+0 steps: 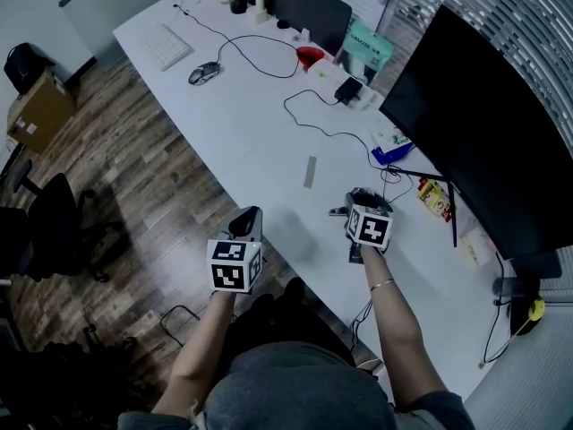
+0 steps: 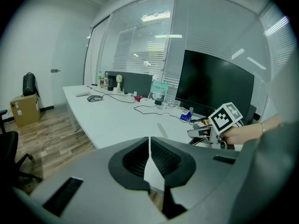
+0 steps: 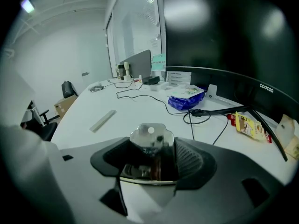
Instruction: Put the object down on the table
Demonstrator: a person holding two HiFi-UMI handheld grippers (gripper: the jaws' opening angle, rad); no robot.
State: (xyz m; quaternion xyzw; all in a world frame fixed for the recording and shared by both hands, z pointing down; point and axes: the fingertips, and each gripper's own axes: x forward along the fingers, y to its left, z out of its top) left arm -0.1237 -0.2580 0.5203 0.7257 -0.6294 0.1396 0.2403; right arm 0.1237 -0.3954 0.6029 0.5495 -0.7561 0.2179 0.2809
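Overhead and gripper views of a person at a long white tabletop [image 1: 260, 124], one tool in each hand.

Right hand-held gripper [image 3: 153, 146]: the jaws stand wide and are clamped on a shiny object [image 3: 150, 133]. This is a metallic-looking piece with a round hole near its top edge, and it fills the space from pad to pad. In the head view this gripper sits just right of centre, over the near part of the tabletop. The object is carried in the jaws, and whether its underside touches the surface cannot be told.

Left hand-held gripper [image 1: 246, 215]: the jaws are together, the ribbed pads meeting at their tips with nothing between them. It lies lower centre-left of the head view, at the tabletop's near edge, with the wooden floor [image 1: 134, 177] to its left.

Other items on the tabletop:
- A flat pale strip [image 1: 310, 171] lies alone at centre frame, beyond both grippers.
- A large dark monitor [image 1: 474, 133] fills the right side.
- Below the monitor's left edge lie a blue packet [image 1: 390, 153] and a yellow packet [image 1: 435, 197], the yellow one nearer the lower right.
- A black cable [image 1: 331, 133] loops across the surface toward the upper centre.
- In the upper left, well apart from the grippers, are a keyboard [image 1: 166, 46] and a mouse [image 1: 204, 73].
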